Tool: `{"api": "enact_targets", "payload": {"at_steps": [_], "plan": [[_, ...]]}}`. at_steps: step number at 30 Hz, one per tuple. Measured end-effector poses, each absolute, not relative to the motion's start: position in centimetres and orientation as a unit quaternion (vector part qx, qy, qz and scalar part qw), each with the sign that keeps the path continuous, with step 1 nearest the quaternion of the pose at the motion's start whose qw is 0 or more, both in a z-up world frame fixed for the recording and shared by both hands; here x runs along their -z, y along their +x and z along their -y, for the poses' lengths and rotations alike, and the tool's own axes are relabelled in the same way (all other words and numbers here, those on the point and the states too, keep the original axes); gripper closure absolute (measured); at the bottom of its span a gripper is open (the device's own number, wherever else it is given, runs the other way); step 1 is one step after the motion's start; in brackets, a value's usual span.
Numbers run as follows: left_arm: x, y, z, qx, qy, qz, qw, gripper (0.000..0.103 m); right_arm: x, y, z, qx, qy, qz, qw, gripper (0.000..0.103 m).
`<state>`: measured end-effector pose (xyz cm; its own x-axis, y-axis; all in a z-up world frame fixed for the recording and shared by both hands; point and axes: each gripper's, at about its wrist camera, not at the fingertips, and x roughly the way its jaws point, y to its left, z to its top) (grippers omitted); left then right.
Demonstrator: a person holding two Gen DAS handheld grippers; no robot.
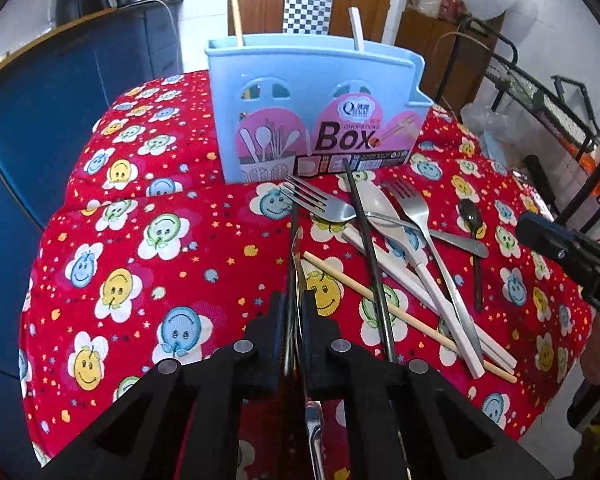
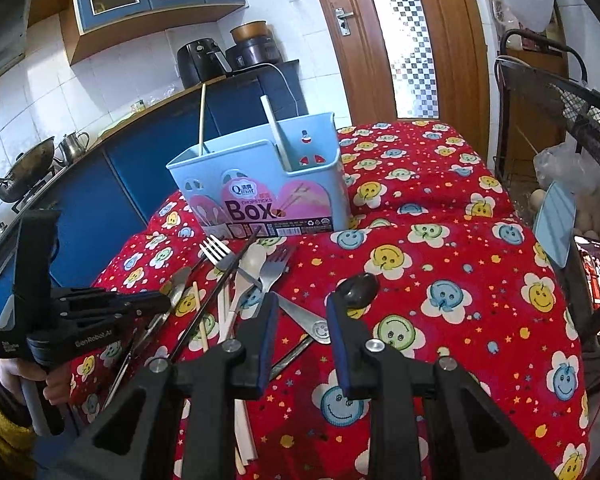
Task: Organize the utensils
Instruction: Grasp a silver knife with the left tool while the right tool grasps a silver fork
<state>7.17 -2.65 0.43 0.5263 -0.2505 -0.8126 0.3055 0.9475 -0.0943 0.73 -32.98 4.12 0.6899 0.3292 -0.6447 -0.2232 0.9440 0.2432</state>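
A light blue chopsticks box (image 1: pixel 312 108) stands at the far side of the table, with one wooden chopstick (image 1: pixel 235 4) and one white chopstick (image 1: pixel 357 30) upright in it; it also shows in the right wrist view (image 2: pixel 260 184). My left gripper (image 1: pixel 296 312) is shut on a metal spoon (image 1: pixel 298 264), held on edge just above the cloth. Loose forks (image 1: pixel 320 202), a white spoon (image 1: pixel 384 216), chopsticks (image 1: pixel 404 316) and a black spoon (image 1: pixel 471 216) lie in front of the box. My right gripper (image 2: pixel 302 316) is open, just short of the black spoon (image 2: pixel 358 289).
The table has a red smiley-flower cloth (image 1: pixel 140 260). A blue kitchen counter (image 1: pixel 60 92) runs along the left. A black wire rack (image 1: pixel 540 100) and a phone (image 2: pixel 592 276) are at the right. My left gripper (image 2: pixel 100 308) shows at the left in the right wrist view.
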Motion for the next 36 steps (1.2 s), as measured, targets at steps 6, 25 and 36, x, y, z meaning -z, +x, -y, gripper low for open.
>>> {"api": "enact_targets", "payload": {"at_steps": [6,25,36], "plan": [[-1.0,7.5,0.6,0.144,-0.004,-0.457,0.878,0.1,-3.9,1.1,32.3,-0.158,0.068,-0.373,0.912,0.076],[-3.1,7.4,-3.9,0.117,-0.073,-0.403,0.905,0.1,-2.3,7.2,29.0,-0.198,0.075,-0.453,0.866,0.073],[-4.3,7.4,-3.9,0.111,-0.059,-0.373,0.919,0.1,-0.3,10.7,29.1,-0.204,0.132,-0.505,0.829,0.073]]}}
